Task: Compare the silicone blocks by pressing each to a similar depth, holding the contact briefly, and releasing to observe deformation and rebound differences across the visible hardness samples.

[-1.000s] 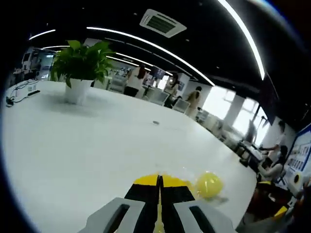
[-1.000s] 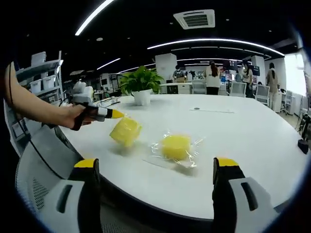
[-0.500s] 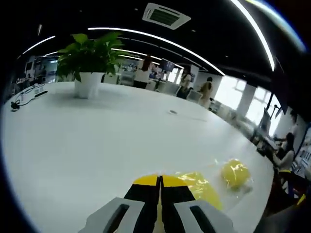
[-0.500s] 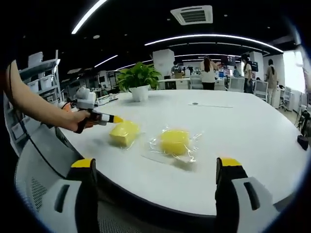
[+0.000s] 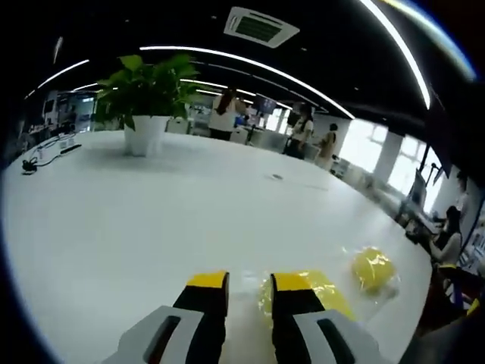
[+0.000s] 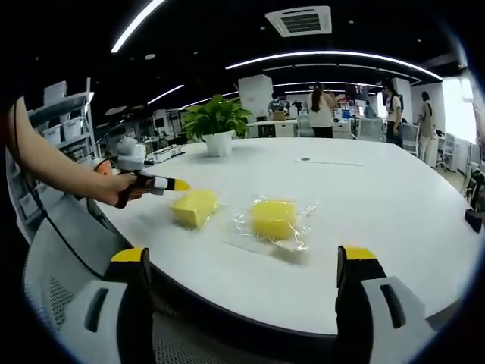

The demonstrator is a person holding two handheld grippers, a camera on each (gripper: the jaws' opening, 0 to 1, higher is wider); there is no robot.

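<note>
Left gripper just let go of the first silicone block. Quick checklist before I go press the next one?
1. Left gripper open: ok, fingers apart.
2. Near block lying on the white table: ok.
3. Left fingers clear of that block: cannot tell, tips sit right at its bag.
4. Second block unobstructed, apart from the first: ok.
5. Right gripper open and off the table: ok.
6. Potted plant out of the path: ok.

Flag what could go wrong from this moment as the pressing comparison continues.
The near yellow block lies by the table edge, just ahead of the open left tongs; an off-centre push could slide it off. The second block sits in a loose, crinkled plastic bag, which may slip under contact and mask rebound. The right tongs hang wide open, off the table.
</note>
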